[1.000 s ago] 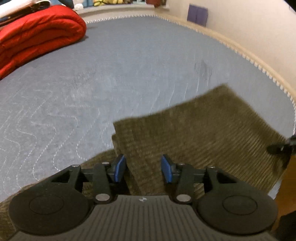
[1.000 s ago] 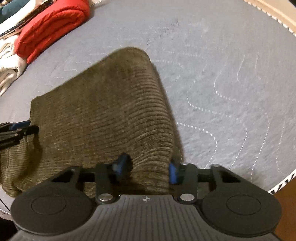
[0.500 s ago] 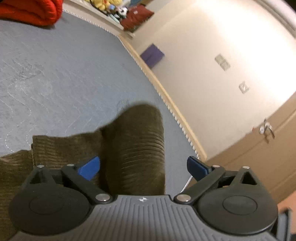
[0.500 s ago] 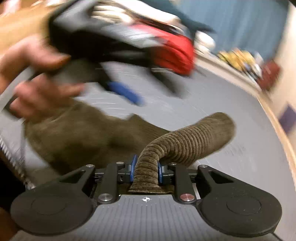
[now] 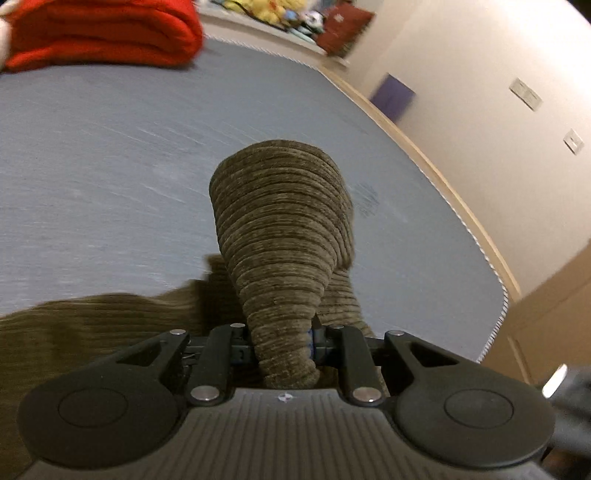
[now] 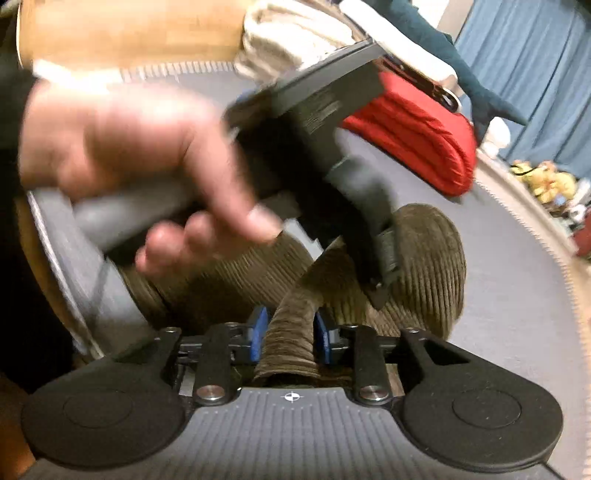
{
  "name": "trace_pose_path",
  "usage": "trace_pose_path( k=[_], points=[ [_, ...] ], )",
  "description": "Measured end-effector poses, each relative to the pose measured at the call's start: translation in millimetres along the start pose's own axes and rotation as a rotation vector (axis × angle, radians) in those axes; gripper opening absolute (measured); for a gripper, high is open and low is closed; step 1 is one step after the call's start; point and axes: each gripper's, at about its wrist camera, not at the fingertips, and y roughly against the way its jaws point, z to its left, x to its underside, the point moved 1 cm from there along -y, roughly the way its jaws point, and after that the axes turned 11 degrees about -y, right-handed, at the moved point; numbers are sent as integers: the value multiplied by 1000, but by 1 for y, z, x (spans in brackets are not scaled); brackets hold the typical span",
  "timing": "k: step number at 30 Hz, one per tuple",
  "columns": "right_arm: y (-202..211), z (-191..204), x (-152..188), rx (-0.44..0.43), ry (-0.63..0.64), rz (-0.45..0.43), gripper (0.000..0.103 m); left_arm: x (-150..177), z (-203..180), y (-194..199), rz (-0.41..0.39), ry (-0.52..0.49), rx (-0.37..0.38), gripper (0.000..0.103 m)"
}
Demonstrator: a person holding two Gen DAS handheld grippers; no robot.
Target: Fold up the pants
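The olive-brown corduroy pants [image 5: 280,229] lie on a grey-blue quilted bed [image 5: 110,166]. My left gripper [image 5: 282,341] is shut on a bunched fold of the pants, which rises in front of it. My right gripper [image 6: 290,332] is shut on another bunched fold of the pants [image 6: 428,273]. In the right wrist view the left gripper's body [image 6: 325,122] and the hand holding it [image 6: 129,147] are close in front, blurred, above the pants.
A folded red blanket [image 5: 99,33] lies at the far end of the bed, also in the right wrist view [image 6: 417,129]. Pale and dark clothes [image 6: 303,33] are piled beside it. The bed's edge [image 5: 491,266] runs along a cream wall. Toys [image 5: 258,7] sit beyond the bed.
My left gripper has closed on a fold of the pants; half a second ago its jaws were wide open. The right gripper stays shut on its fold. Both have swung round.
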Motion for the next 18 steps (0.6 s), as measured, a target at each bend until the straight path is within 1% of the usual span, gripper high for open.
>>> trace_pose_path(
  k=[1, 2, 3, 5, 6, 8, 11, 13, 14, 15, 16, 18],
  points=[
    [10, -7, -6, -31, -17, -41, 41, 3, 8, 9, -11, 13, -23, 21],
    [19, -14, -13, -60, -42, -92, 54, 6, 15, 17, -19, 18, -55, 21],
    [22, -19, -17, -71, -66, -133, 65, 10, 22, 28, -28, 23, -101, 21],
    [22, -35, -27, -72, -123, -181, 72, 16, 37, 49, -36, 40, -194, 21],
    [19, -46, -28, -68, -158, -179, 75, 20, 45, 58, -36, 50, -235, 21],
    [2, -66, -32, -48, -262, -147, 77, 27, 61, 77, -31, 63, -328, 21],
    [-28, -88, -29, -14, -403, -87, 80, 37, 90, 102, 4, 101, -455, 21],
    [-59, -92, -22, -8, -494, -40, 82, 45, 108, 110, 43, 104, -502, 21],
    [-71, -97, -19, -16, -535, -16, 83, 49, 118, 109, 74, 103, -491, 23],
    [-86, -91, -14, -18, -563, 4, 86, 54, 131, 114, 87, 125, -467, 34],
    [-97, -93, -10, -31, -588, 24, 86, 58, 143, 117, 80, 168, -445, 42],
    [-117, -87, -5, -68, -604, 73, 89, 61, 160, 122, 56, 208, -459, 86]
  ],
)
